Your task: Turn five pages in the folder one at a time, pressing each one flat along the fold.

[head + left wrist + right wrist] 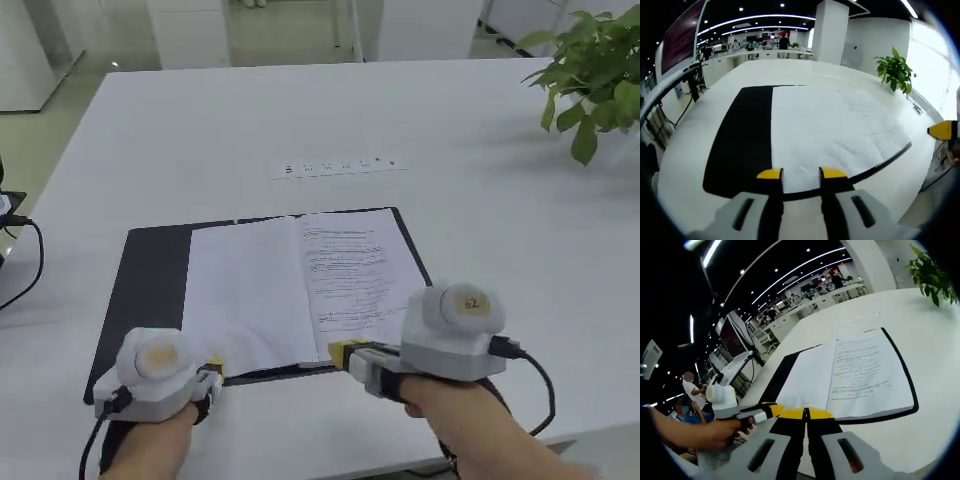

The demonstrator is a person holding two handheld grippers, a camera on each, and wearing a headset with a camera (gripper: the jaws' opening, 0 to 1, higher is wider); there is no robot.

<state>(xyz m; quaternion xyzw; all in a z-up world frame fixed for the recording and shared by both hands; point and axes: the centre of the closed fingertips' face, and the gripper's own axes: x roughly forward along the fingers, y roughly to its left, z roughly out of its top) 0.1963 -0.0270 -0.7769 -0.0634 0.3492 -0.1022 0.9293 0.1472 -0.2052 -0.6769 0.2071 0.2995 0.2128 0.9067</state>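
Note:
A black folder (pixel 150 280) lies open on the white table, a blank white page (pixel 245 290) on its left and a printed page (pixel 355 275) on its right. My left gripper (pixel 213 372) sits at the folder's near left edge, its yellow-tipped jaws open a little over the blank page's near edge (pixel 800 175). My right gripper (pixel 340 352) rests at the near edge by the fold, jaws shut with nothing between them (pixel 806 413). In the right gripper view the folder (pixel 900 370) stretches ahead and the left gripper (pixel 762 410) comes in from the left.
A potted green plant (pixel 590 70) stands at the table's far right. A strip of small labels (pixel 335 167) lies beyond the folder. Cables (pixel 30 250) trail at the left edge. Other people and desks show far back in the room.

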